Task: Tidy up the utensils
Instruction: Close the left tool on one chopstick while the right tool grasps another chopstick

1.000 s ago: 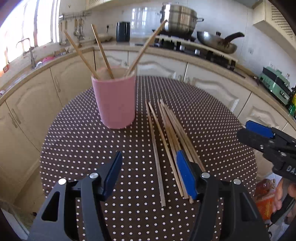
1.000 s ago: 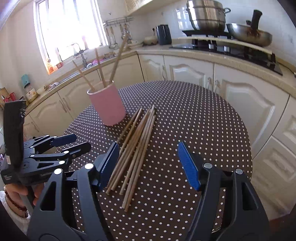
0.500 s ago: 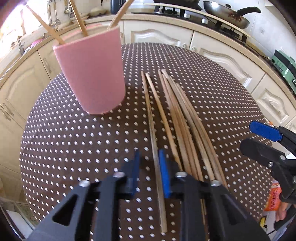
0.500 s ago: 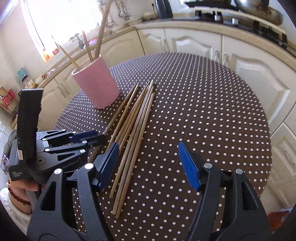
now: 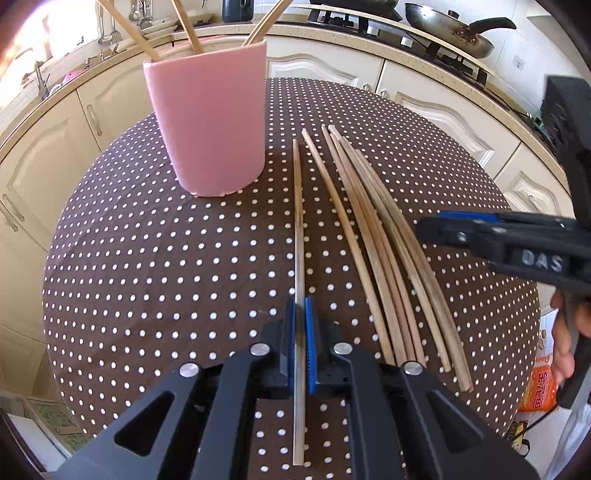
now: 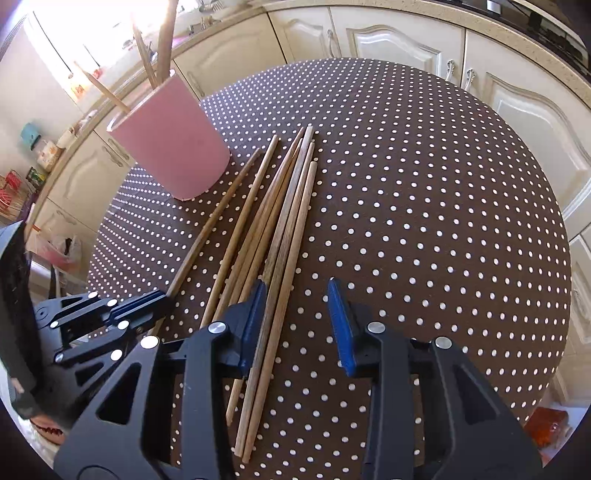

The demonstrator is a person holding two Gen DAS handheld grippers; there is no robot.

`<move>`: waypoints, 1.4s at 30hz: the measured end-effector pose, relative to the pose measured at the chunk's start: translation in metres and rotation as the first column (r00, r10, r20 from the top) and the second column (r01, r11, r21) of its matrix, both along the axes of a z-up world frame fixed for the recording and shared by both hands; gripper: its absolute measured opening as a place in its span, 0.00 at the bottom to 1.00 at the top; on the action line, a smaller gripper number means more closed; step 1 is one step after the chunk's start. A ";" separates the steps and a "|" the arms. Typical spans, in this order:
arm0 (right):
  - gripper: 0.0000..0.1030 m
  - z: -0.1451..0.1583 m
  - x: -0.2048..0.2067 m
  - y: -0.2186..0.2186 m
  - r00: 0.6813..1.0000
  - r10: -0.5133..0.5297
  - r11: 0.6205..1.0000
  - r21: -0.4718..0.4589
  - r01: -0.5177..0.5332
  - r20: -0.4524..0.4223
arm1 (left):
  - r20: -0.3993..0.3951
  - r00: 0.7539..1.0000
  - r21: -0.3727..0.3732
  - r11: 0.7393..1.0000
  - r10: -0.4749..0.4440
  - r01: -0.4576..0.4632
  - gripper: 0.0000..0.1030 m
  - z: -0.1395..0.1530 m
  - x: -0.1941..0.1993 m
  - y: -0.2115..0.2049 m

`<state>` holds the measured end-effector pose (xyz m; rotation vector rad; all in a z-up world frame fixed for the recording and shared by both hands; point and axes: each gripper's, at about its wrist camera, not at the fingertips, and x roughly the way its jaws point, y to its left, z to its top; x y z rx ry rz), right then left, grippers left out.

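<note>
The round dotted table [image 5: 147, 258] is carrying a pink cup [image 5: 210, 125] that is already holding three chopsticks, so the loose chopsticks [image 6: 280, 229] beside it are probably going there too. The left gripper [image 5: 301, 325] is pinching one single chopstick [image 5: 298, 206] lying apart from the bundle, an easy grip. The right gripper [image 6: 297, 317], its jaws just closing but not pressing yet, is reaching around the bundle's outer sticks, where neighbours are lying close.

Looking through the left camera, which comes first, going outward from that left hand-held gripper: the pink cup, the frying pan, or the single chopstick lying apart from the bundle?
1. The single chopstick: clamped between the pads of the left hand-held gripper, on the dotted table.
2. The pink cup: up and to the left on the table, holding three chopsticks.
3. The frying pan: far back on the stove, upper right.
</note>
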<state>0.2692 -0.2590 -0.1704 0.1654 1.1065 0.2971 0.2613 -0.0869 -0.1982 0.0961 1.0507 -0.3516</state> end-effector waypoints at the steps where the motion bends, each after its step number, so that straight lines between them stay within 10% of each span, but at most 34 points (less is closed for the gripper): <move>1: 0.34 -0.002 0.002 0.003 1.000 0.004 1.000 -0.008 -0.004 -0.011 | 0.001 1.000 -0.005 1.000 0.000 0.000 0.05 0.000 -0.002 0.002; 25: 0.24 -0.005 0.019 0.047 0.997 0.036 0.955 -0.291 -0.056 -0.074 | -0.029 1.000 -0.027 1.000 0.009 -0.010 0.05 0.001 -0.005 0.008; 30: 0.08 -0.003 0.012 0.041 0.995 0.046 0.958 -0.277 -0.068 -0.085 | -0.044 0.999 -0.006 1.000 0.008 -0.009 0.05 0.002 -0.017 0.013; 42: 0.07 0.001 -0.010 0.006 0.989 0.052 0.980 -0.183 -0.077 -0.140 | -0.058 0.998 0.009 1.000 0.006 -0.006 0.06 0.013 -0.001 0.001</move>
